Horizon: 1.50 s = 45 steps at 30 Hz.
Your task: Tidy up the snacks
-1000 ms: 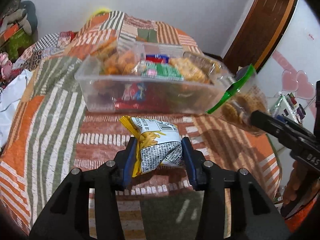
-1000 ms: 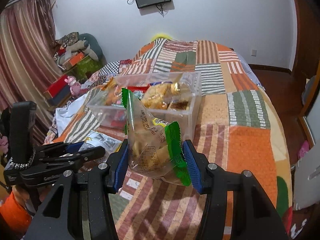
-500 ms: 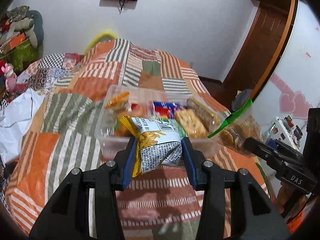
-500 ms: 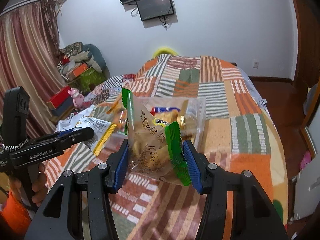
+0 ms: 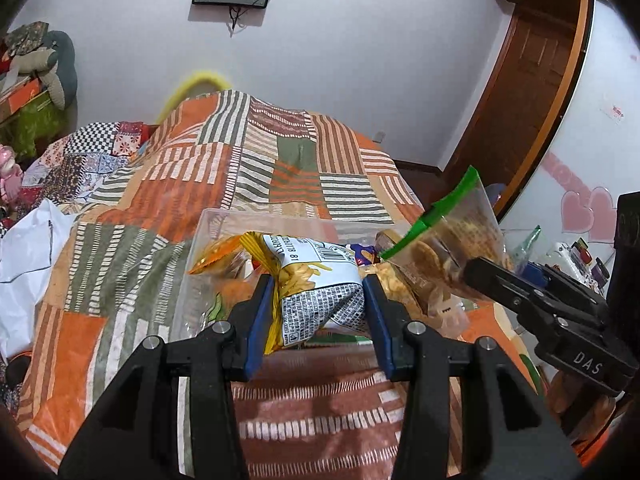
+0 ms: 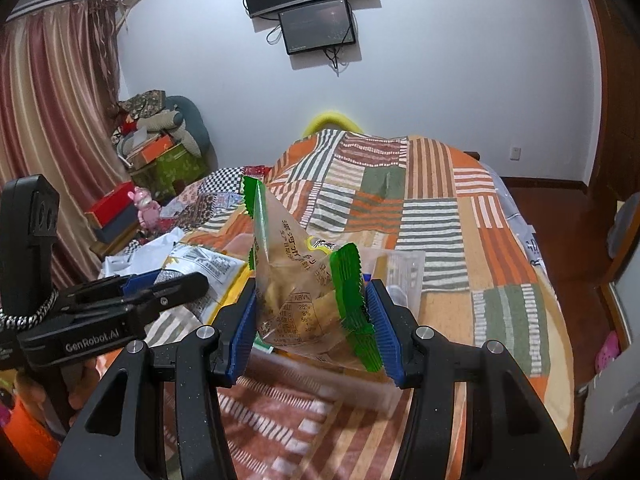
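Observation:
My left gripper is shut on a yellow and white snack packet and holds it over the near edge of a clear plastic bin full of snacks on the bed. My right gripper is shut on a clear, green-edged bag of biscuits, raised above the same bin. The green-edged bag also shows in the left wrist view, at the right of the bin. The left gripper's packet shows in the right wrist view.
The bin rests on an orange, green and white striped patchwork quilt. A white cloth lies at the left bed edge. Boxes and soft toys are stacked by the curtain. A wooden door stands to the right.
Both grippers have lifted with their packets and moved forward toward the bin. The packets now hang over the bin rather than in front of it.

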{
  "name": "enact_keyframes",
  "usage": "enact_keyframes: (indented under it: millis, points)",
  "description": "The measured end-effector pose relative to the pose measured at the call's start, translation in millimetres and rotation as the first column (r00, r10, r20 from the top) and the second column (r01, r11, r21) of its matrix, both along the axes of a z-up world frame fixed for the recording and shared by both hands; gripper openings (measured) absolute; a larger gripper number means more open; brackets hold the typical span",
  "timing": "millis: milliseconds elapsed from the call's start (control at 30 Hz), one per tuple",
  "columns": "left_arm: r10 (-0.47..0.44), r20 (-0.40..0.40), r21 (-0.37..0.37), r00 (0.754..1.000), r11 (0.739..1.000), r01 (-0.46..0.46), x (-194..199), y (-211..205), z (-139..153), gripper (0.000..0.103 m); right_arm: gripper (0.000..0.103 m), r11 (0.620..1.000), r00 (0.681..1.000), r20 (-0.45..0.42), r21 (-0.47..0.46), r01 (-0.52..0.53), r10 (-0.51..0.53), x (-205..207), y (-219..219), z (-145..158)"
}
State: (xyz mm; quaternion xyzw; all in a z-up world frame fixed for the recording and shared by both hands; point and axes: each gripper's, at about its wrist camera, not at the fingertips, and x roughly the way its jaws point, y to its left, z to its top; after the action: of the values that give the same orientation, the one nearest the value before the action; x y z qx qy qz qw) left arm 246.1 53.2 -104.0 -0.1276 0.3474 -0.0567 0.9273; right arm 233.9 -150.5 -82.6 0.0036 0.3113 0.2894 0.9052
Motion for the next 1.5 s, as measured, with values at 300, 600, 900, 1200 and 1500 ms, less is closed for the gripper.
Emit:
enact_keyframes:
  millis: [300, 600, 900, 1200, 1500]
  points:
    - [-0.032, -0.014, -0.003, 0.999, 0.999, 0.032, 29, -6, -10, 0.044, 0.05, 0.999, 1.0, -0.003, -0.037, 0.01, -0.01, 18, 13, -9]
    - [-0.038, -0.075, -0.045, 0.996, 0.998, 0.035, 47, 3, -31, 0.045, 0.049, 0.998, 1.0, -0.031, -0.058, 0.001, -0.002, 29, 23, -22]
    - [-0.021, -0.093, -0.073, 0.995, 0.997, 0.014, 36, 13, -29, 0.055, 0.051, 0.998, 0.998, -0.058, -0.055, -0.011, 0.008, 24, 18, -20]
    - [-0.005, -0.008, -0.009, 1.0, 1.0, 0.005, 4, 8, 8, 0.062, 0.054, 1.0, 1.0, -0.028, -0.025, -0.003, 0.002, 2, -3, 1]
    - [-0.004, 0.187, 0.083, 0.982, 0.996, -0.011, -61, -9, 71, 0.062, 0.06, 0.999, 0.998, 0.066, 0.05, 0.012, -0.015, -35, -30, 45]
